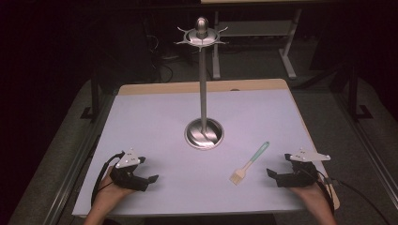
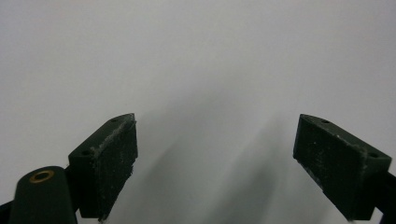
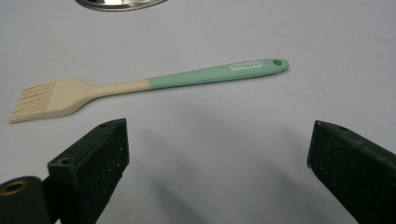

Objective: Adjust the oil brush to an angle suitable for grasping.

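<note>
resting near front right corner of desk [image 1: 155, 101]: right tongs [image 1: 272, 174], jaws wide, nothing between them. pastry brush [image 1: 249, 163] lying flat on desk, just left of right tongs, apart from them; cream bristles toward front edge, mint handle angled toward back right. left tongs [image 1: 151, 179] near front left corner, jaws wide, holding nothing. steel stand [image 1: 203, 132] upright at desk centre, round base behind brush, well apart.

right gripper view: brush [image 3: 149, 84] ahead of jaws, not touched.

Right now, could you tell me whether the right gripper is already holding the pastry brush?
No, the right gripper is open and empty, and the pastry brush lies flat on the table beyond its jaws.
</note>
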Motion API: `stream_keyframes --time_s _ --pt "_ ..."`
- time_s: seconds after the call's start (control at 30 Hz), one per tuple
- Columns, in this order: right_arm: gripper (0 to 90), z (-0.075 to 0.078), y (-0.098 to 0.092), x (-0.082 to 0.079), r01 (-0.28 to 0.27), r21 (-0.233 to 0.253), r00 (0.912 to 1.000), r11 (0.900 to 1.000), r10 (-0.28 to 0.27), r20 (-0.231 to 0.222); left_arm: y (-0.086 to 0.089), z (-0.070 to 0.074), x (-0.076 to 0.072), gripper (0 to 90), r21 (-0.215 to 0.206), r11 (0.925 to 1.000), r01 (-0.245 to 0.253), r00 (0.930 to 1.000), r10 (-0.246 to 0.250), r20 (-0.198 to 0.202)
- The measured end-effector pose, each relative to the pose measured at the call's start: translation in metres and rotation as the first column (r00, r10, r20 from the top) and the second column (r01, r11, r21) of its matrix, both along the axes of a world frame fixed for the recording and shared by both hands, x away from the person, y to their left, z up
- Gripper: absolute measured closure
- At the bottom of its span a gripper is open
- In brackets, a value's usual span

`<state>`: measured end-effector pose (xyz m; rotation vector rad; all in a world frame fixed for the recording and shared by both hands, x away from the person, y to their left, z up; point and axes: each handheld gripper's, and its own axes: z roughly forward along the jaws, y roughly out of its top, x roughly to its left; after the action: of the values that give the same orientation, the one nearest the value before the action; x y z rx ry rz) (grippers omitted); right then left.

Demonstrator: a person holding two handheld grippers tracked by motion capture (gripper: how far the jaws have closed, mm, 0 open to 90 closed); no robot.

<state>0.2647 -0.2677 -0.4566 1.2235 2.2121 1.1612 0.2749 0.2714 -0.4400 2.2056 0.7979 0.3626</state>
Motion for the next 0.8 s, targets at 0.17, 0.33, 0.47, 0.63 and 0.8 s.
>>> stream_keyframes --time_s 0.17,0.33,0.47,0.63,0.8 --pt "12.5 0.002 -0.003 -0.003 0.007 0.012 0.9996 1.0 -0.007 0.026 0.0 0.0 0.001 13.4 -0.036 0.9993 -0.009 0.9999 0.009 -0.006" --pt "17.5 0.003 -0.008 -0.004 0.017 0.022 0.9997 1.0 -0.017 0.016 0.0 0.003 0.0 13.6 -0.027 0.9996 -0.011 0.9999 0.011 0.005" --pt "41.0 0.01 -0.008 -0.003 0.018 0.014 0.9997 1.0 -0.018 0.018 0.0 0.003 -0.004 13.6 -0.033 0.9994 -0.01 0.9999 0.011 0.007" --pt "58.8 0.014 -0.008 -0.001 0.006 0.004 1.0 1.0 -0.006 0.001 0.001 0.003 -0.004 13.8 -0.035 0.9993 -0.008 0.9999 0.008 0.007" --pt "77.6 0.019 -0.009 0.008 0.015 0.002 0.9999 1.0 -0.014 -0.009 0.001 -0.001 -0.003 14.1 -0.047 0.9988 -0.013 0.9999 0.013 -0.002"
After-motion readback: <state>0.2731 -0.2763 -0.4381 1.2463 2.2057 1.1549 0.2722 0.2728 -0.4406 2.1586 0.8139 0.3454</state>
